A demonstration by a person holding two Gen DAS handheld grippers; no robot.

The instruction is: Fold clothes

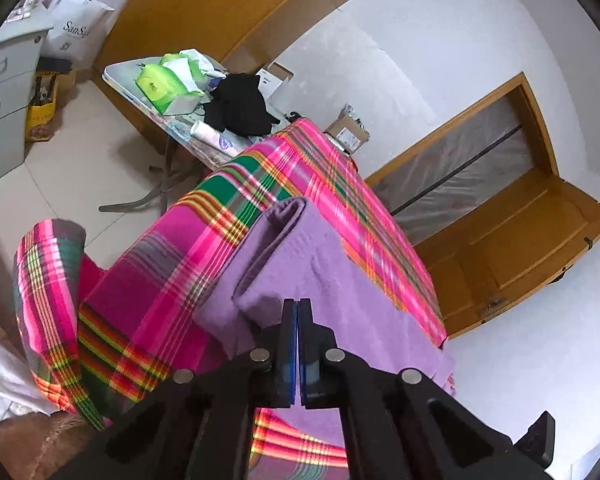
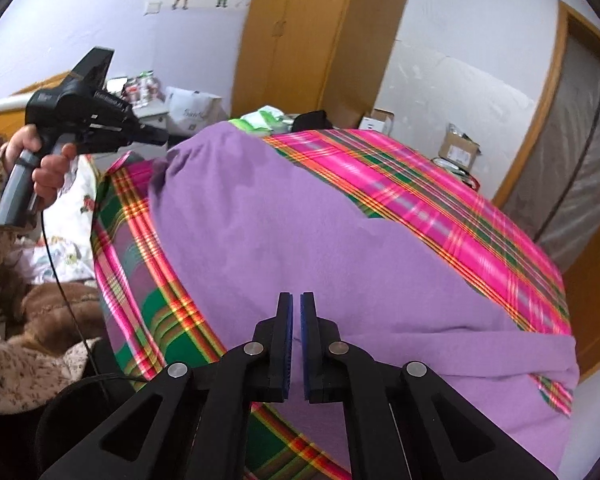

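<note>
A purple fleece cloth (image 1: 340, 272) (image 2: 280, 220) lies spread on a table under a pink and green plaid cover (image 1: 172, 264) (image 2: 440, 192). In the left wrist view one side of the cloth is folded over in a loose roll. My left gripper (image 1: 297, 304) is shut at the near end of that roll, pinching the cloth's edge. The right wrist view shows the same gripper (image 2: 165, 137) in a person's hand (image 2: 46, 168) at the cloth's far left corner. My right gripper (image 2: 296, 300) is shut on the near edge of the cloth. A taut crease (image 2: 440, 340) runs right from it.
A side table (image 1: 112, 72) beyond the plaid cover holds green tissue packs (image 1: 160, 84) and a black garment (image 1: 240, 108). A grey drawer unit (image 1: 0, 92) stands at the left. A cardboard box (image 1: 348, 134) and a wooden door (image 1: 520, 248) are at the right.
</note>
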